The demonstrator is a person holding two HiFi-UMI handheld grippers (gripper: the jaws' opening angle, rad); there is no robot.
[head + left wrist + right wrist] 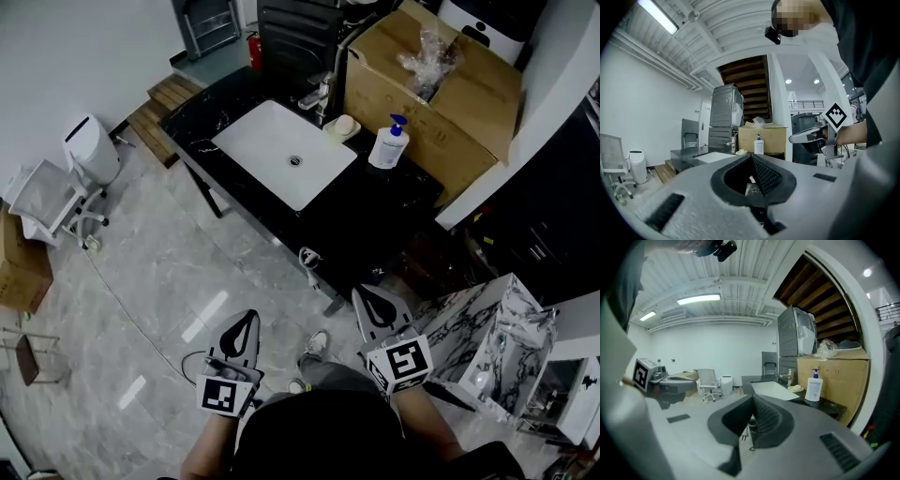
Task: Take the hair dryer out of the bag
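Head view: the left gripper and right gripper are held low in front of the person, well apart from the black bench. I judge the task has not begun. No hair dryer shows anywhere, nor any bag I can be sure of. Only some clear plastic lies in the cardboard box.

Left gripper view: the jaws are pressed together with nothing between them, pointing level toward the sink.

Right gripper view: the jaws are likewise together and empty, aimed near the soap bottle.
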